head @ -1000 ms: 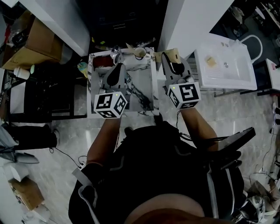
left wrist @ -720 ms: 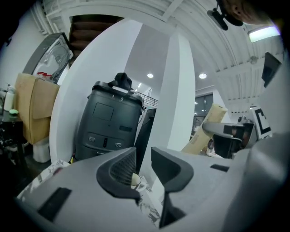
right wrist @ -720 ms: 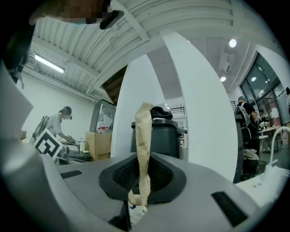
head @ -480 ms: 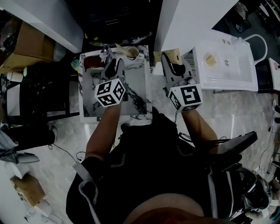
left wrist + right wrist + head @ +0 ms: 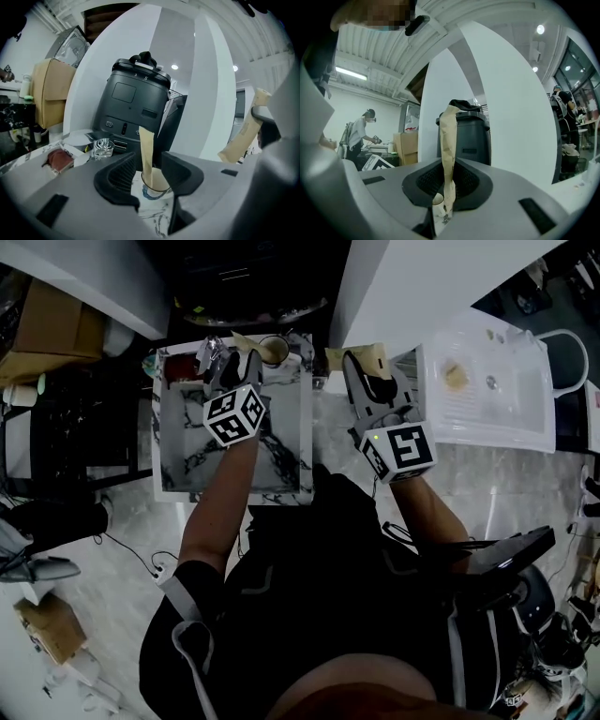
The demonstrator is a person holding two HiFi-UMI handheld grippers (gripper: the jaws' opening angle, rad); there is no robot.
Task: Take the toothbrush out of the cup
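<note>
A pale cup [image 5: 273,350] stands at the far edge of the marble table [image 5: 281,442], with a paper-wrapped toothbrush [image 5: 146,152] upright in it. My left gripper [image 5: 231,365] reaches toward it, and its jaws have just been opening. In the left gripper view the cup [image 5: 155,183] and the wrapper show in the gap of my left gripper [image 5: 149,171], with neither pad touching them. My right gripper [image 5: 366,367] hovers to the right of the table. It is shut on a second paper-wrapped toothbrush [image 5: 450,140], pinched upright in my right gripper [image 5: 449,180].
A black machine [image 5: 136,105] stands right behind the cup. A glass piece [image 5: 103,147] and a box with something red [image 5: 58,159] sit at the table's far left. A white sink unit [image 5: 483,381] is at the right, and a person [image 5: 358,133] works in the background.
My left gripper has moved across the table to the cup at its far edge, and its jaws have opened. The right gripper has shifted only slightly with its wrapped toothbrush.
</note>
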